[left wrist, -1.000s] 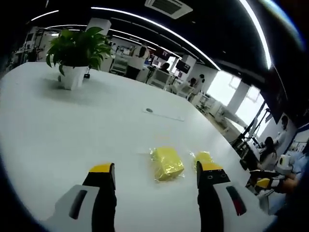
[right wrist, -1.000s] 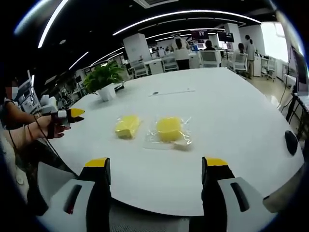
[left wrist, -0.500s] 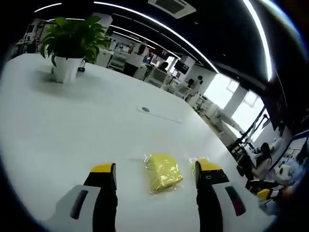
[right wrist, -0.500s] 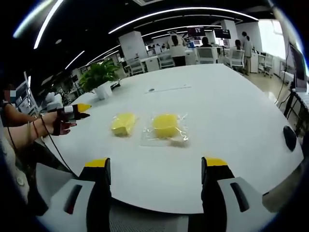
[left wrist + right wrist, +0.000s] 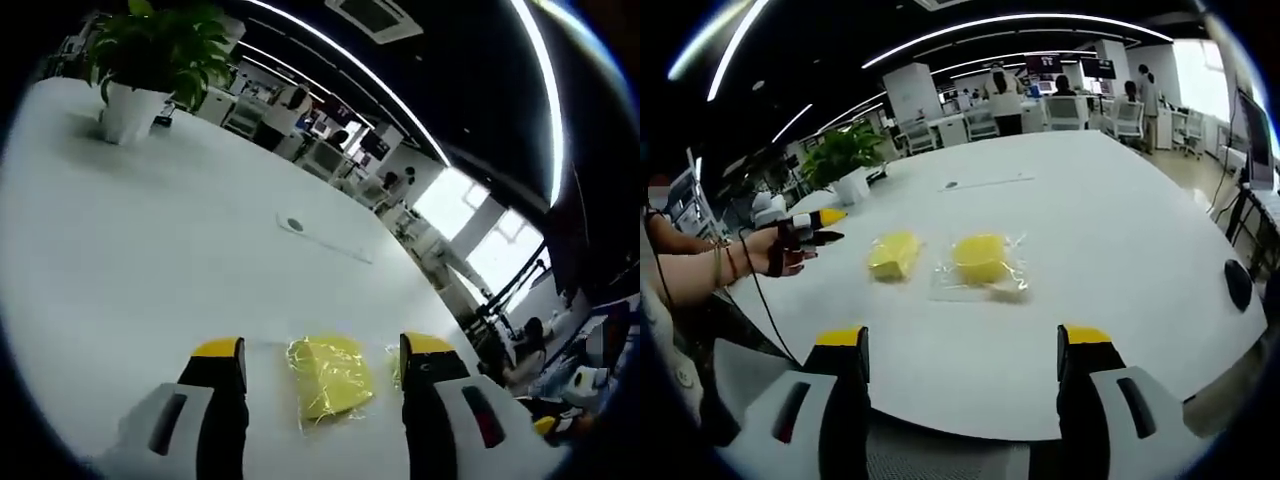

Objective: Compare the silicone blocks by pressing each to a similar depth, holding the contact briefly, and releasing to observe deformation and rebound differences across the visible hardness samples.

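Observation:
Two yellow silicone blocks lie on a white table (image 5: 1120, 230). In the right gripper view the left block (image 5: 892, 255) is bare-looking and the right block (image 5: 982, 260) sits in a clear plastic bag. My right gripper (image 5: 964, 336) hangs open at the table's near edge, well short of both. A hand holds my left gripper (image 5: 815, 222) just left of the left block. In the left gripper view my left gripper (image 5: 323, 347) is open, with one wrapped block (image 5: 328, 375) between its jaws and the other block (image 5: 395, 365) half hidden by the right jaw.
A potted plant (image 5: 150, 60) (image 5: 845, 160) stands at the table's far side. A small round disc (image 5: 293, 224) is set in the tabletop. A dark rounded object (image 5: 1237, 285) lies at the table's right edge. Desks, chairs and people fill the office behind.
My left gripper has moved toward the blocks; the nearer one now sits lower and between its jaws. The right gripper has hardly moved. Both blocks lie where they were.

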Demonstrator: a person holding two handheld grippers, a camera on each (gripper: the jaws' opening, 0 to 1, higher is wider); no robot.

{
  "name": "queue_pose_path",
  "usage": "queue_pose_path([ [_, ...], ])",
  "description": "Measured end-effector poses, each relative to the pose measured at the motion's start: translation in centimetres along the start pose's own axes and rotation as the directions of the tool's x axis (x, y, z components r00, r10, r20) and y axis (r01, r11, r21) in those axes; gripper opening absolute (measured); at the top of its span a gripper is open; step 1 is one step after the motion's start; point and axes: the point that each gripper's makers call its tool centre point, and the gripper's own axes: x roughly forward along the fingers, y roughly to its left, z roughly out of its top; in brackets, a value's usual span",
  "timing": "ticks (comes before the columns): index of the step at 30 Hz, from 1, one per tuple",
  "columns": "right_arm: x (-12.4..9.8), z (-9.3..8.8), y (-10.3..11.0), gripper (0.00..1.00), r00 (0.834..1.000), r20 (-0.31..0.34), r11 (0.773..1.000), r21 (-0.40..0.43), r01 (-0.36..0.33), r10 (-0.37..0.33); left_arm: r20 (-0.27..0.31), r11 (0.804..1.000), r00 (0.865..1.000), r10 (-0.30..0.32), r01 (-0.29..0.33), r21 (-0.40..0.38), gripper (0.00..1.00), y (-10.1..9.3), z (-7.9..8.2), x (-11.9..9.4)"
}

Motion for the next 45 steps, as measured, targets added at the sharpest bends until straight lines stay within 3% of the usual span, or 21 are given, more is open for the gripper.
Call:
queue_pose_path([
  [12, -0.3, 0.2, -0.6, 0.72, 1.000, -0.005, 1.000, -0.006, 0.014, -0.014, -0.041, 0.998, 0.999, -0.005, 0.002, -0.056, 0.58, 1.5, -1.5, 3.5],
  [27, -0.3, 0.1, -1.0, 0.72, 0.999, -0.021, 1.000, -0.010, 0.026, -0.026, -0.054, 0.994, 0.998, -0.009, 0.003, -0.110, 0.52, 2.7, -2.3, 5.8],
  [42, -0.2, 0.1, -1.5, 0.70, 0.999, -0.035, 0.999, -0.009, 0.039, -0.039, -0.052, 0.979, 0.998, -0.035, 0.023, -0.204, 0.30, 3.3, -3.3, 7.1],
  [45, -0.2, 0.0, -1.6, 0.70, 0.998, -0.037, 0.999, -0.007, 0.041, -0.041, -0.033, 0.959, 0.998, -0.051, 0.040, -0.281, 0.24, 3.3, -3.2, 7.2],
])
